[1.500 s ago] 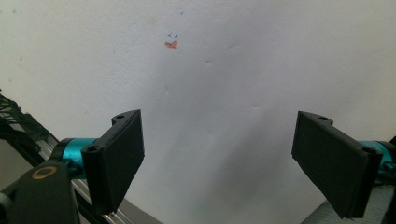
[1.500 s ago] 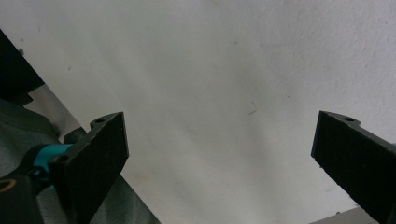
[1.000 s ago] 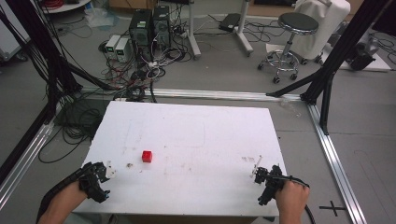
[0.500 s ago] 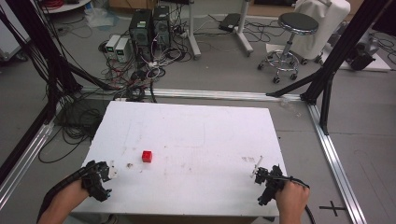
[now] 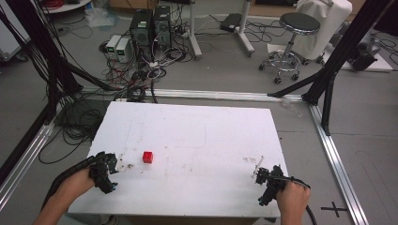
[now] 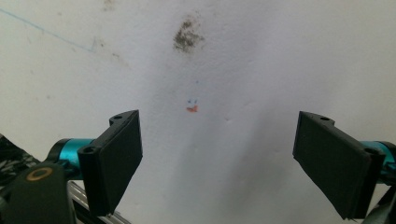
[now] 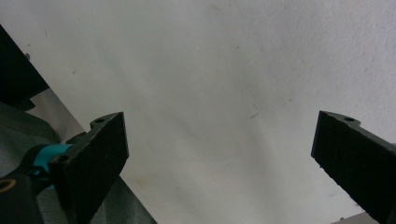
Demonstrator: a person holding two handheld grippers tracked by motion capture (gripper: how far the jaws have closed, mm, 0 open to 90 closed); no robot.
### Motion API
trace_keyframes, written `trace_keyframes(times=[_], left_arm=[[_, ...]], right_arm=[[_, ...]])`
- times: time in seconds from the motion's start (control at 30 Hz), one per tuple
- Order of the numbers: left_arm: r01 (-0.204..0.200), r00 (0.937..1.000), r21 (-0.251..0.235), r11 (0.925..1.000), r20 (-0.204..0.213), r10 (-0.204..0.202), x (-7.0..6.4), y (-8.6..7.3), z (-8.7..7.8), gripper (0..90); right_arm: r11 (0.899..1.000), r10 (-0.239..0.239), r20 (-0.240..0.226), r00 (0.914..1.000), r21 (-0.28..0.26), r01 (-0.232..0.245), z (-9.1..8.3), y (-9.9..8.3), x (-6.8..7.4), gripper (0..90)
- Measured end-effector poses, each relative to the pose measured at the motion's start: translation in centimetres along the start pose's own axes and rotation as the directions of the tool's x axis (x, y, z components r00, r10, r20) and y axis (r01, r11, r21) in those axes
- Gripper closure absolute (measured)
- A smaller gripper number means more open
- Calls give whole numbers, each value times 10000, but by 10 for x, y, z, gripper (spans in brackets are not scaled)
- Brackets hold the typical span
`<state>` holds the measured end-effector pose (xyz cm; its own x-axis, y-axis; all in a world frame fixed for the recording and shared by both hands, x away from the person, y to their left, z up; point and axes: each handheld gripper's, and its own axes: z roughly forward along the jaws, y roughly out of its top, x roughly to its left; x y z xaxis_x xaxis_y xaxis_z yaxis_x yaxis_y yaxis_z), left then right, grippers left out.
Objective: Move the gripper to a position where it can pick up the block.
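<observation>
Fingers (image 6: 114, 161) of the left gripper (image 6: 219, 163) are seen spread wide apart in the left gripper view, with nothing held between them. Bare white tabletop (image 6: 261, 60) is shown beyond them, marked by a dark smudge (image 6: 187, 37) and, nearer the gap, a small orange-red speck (image 6: 192, 109). A thin blue line (image 6: 42, 30) is drawn across the surface to the upper left of the smudge.

In the right gripper view, the right gripper (image 7: 219, 163) is likewise shown with its fingers (image 7: 93, 158) held wide open and empty. Plain white tabletop (image 7: 210, 70) lies ahead of them, and its edge is seen behind the finger at the left of that view, with grey floor (image 7: 18, 126) past it.

In the high view, a small red cube (image 5: 148, 157) is seen standing alone on the white tabletop (image 5: 197, 131), in its left half, toward the near edge. The left gripper (image 5: 105, 169) is held by a hand (image 5: 75, 183) near the cube, on its left and slightly closer to the near edge, apart from it. The right gripper (image 5: 266, 180) is held by the other hand (image 5: 292, 199) well apart from the cube, far to its right by the near right corner. Beyond the tabletop, computer towers (image 5: 151, 24), tangled cables (image 5: 136, 77) and a round stool (image 5: 295, 23) are seen on the floor.
</observation>
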<state>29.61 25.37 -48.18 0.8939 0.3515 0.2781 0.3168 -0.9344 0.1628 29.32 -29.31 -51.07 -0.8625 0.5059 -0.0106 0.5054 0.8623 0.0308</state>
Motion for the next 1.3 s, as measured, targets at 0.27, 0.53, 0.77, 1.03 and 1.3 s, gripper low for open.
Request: trace_keyframes(times=[0.27,0.53,0.77,1.03,1.3], left_arm=[[-1067,9941,-146,9942,204,1070,15,17,-1,161],[-1591,9865,-122,9872,361,1595,25,32,1,158],[-1992,9783,-77,9799,574,1993,41,47,0,154],[-2451,9671,-57,9695,692,2449,51,62,1,154],[-2909,9519,-281,9563,924,2923,55,85,3,155]], right_arm=[[10000,35,-15,10000,24,-35,0,0,1,31],[9999,-112,-17,9999,19,113,1,2,0,31],[9999,-110,-54,9999,43,110,2,4,1,31],[10000,-75,-61,10000,60,76,3,2,1,31],[9998,-138,-102,9999,131,139,4,4,2,31]])
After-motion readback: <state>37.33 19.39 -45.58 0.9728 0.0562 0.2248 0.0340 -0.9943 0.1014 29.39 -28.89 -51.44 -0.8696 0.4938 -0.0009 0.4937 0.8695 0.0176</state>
